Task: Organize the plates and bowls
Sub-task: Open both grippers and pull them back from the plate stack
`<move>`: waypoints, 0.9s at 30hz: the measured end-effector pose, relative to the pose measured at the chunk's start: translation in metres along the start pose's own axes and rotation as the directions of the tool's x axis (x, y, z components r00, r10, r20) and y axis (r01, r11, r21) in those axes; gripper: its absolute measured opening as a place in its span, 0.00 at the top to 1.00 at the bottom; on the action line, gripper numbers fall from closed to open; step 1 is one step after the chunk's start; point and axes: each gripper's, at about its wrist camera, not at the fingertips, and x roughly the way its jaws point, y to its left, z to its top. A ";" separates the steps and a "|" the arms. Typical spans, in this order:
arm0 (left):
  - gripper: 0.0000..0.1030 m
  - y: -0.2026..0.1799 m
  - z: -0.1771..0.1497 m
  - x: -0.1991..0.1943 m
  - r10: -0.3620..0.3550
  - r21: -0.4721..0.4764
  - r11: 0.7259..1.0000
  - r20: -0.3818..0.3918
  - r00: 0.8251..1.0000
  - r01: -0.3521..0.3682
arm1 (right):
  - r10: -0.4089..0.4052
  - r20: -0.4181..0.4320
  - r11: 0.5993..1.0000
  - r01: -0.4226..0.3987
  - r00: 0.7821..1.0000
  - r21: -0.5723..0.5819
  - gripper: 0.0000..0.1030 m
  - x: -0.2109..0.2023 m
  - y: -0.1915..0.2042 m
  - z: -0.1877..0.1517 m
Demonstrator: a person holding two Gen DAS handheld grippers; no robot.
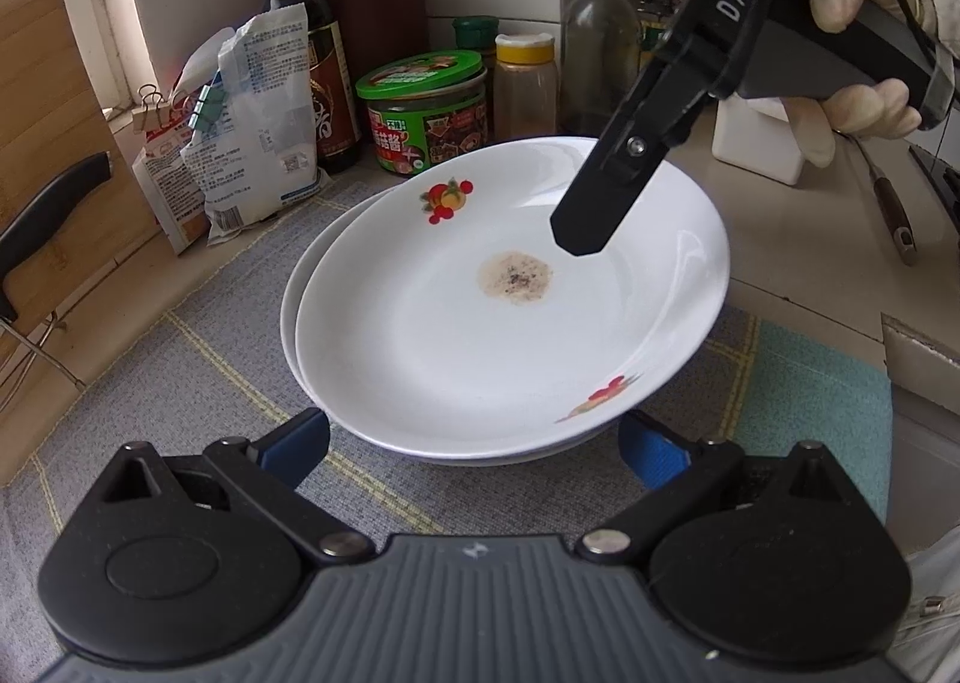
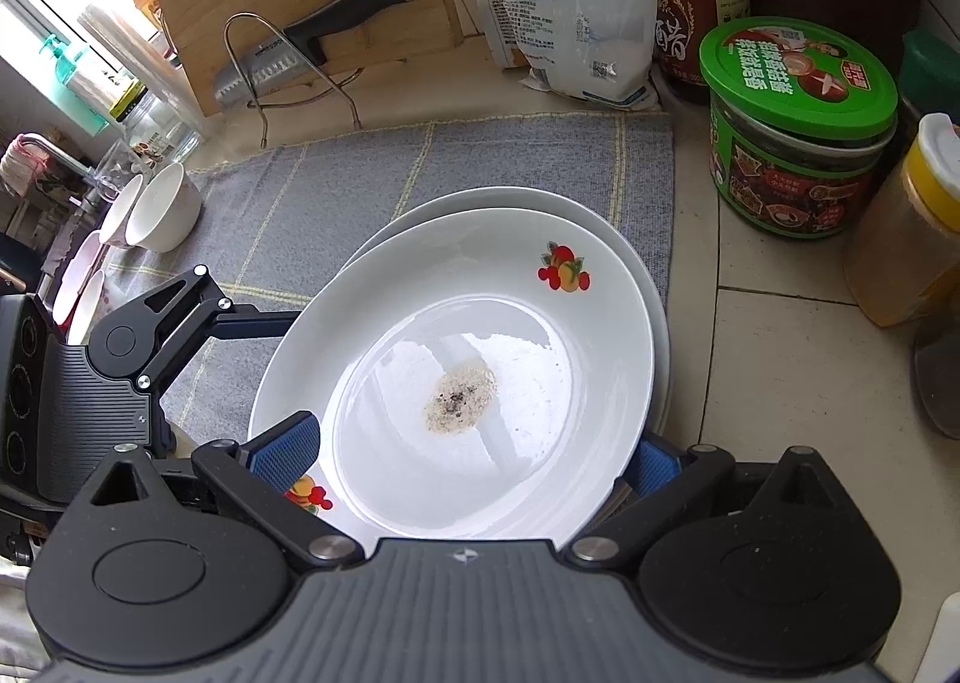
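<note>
- Blue-padded left tongs [image 1: 474, 446] stand wide open at the near rim of the plate stack, gripping nothing.
- Right tongs [image 2: 474, 458] straddle the top plate [image 2: 456, 359], one pad inside its rim, one outside; whether they pinch it cannot be told.
- Both plates lie on the grey mat [image 2: 336, 185]; white bowls [image 2: 162, 209] sit at the mat's left edge.

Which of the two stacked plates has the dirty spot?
The top white plate with red fruit pictures. A brownish speckled stain sits in its middle. The plain white plate underneath only shows its rim, so nothing dirty can be seen there.
</note>
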 end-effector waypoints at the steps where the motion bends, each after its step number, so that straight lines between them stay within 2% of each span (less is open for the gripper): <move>1: 0.01 0.000 0.000 0.000 0.000 0.002 1.000 0.001 1.000 0.000 | -0.003 0.000 1.000 0.003 1.000 -0.001 0.00 0.000 0.000 0.000; 10: 0.01 -0.002 0.001 -0.002 -0.002 0.002 1.000 0.010 1.000 0.002 | -0.026 -0.001 1.000 0.026 1.000 -0.008 0.00 -0.002 0.003 -0.005; 19: 0.01 -0.002 0.002 -0.008 0.014 -0.006 1.000 0.025 1.000 -0.014 | -0.126 -0.035 0.991 0.124 0.991 -0.051 0.00 0.003 0.013 -0.008; 27: 0.01 0.001 0.001 -0.015 0.038 -0.026 0.999 0.043 0.998 -0.037 | -0.133 -0.006 0.989 0.132 0.991 -0.066 0.00 -0.005 0.018 -0.013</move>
